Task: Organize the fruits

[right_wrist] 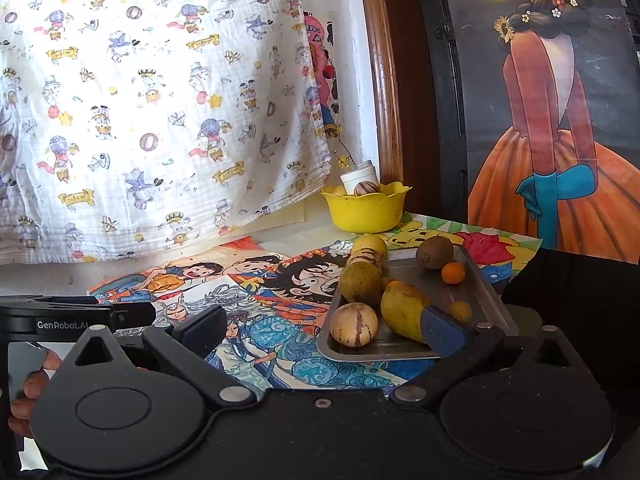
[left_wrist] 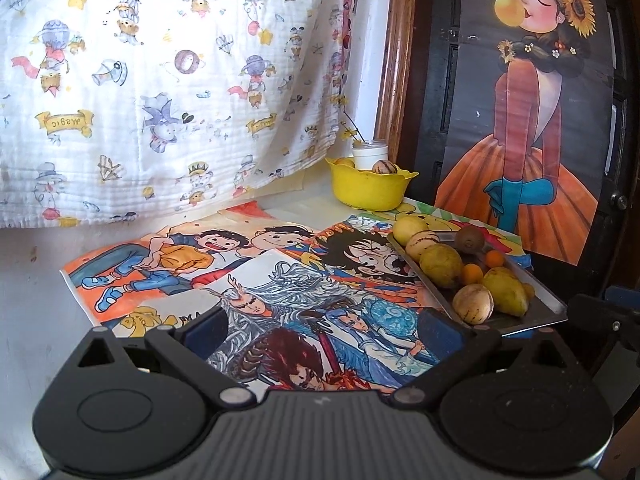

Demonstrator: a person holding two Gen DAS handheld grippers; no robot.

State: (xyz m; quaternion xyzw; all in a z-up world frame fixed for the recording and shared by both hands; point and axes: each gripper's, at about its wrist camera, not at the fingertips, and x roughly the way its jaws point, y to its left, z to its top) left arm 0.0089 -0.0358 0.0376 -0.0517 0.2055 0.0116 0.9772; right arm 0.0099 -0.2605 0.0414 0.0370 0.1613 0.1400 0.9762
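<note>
Both my grippers gape wide, nothing held: left gripper [left_wrist: 324, 320] over the drawings [left_wrist: 256, 276], right gripper [right_wrist: 320, 330] at the near edge of the metal tray [right_wrist: 472, 280]. Fruits sit in the tray; a striped fruit [right_wrist: 366, 188] sits in the yellow bowl [right_wrist: 366, 210] behind.

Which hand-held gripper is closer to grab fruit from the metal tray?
Right. The right hand-held gripper is open at the grey metal tray, one finger beside the yellow mango; the left hand-held gripper sits over drawings.
</note>
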